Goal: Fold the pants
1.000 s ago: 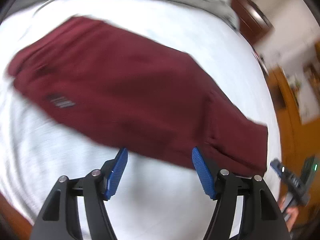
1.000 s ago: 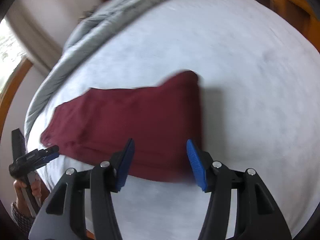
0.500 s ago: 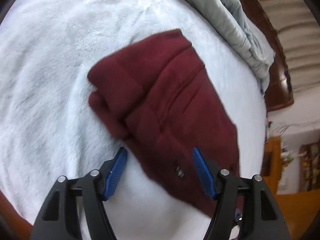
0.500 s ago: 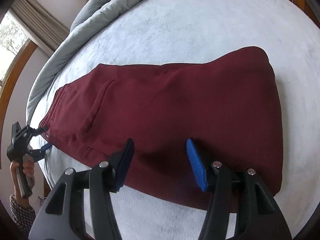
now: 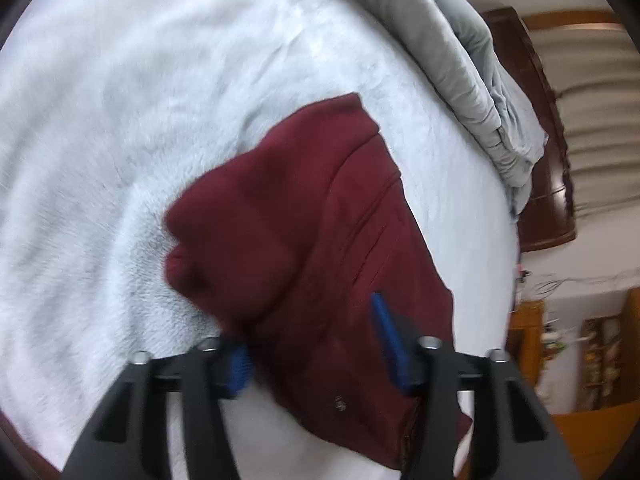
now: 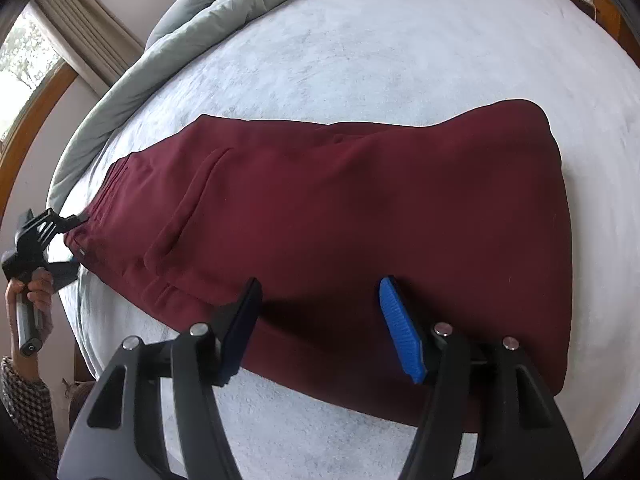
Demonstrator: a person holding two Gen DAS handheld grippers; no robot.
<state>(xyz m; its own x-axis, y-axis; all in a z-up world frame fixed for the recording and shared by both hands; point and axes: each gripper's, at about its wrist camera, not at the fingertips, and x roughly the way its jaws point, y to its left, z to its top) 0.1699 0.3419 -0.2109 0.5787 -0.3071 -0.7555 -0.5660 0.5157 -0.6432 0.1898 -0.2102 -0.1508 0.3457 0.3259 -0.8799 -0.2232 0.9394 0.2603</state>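
Left gripper (image 5: pixel 316 340) open at maroon pants (image 6: pixel 340 220) (folded), right gripper (image 6: pixel 320 320) open

Left claw (image 5: pixel 316 340) and right claw (image 6: pixel 320 320) both gape wide, fingers pointing forward and down

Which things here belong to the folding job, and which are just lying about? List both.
Job:
- maroon pants, already folded over once
- left tongs, open at the waistband end
- right tongs, open over the near edge

Lying about:
- bunched grey duvet
- white bed cover
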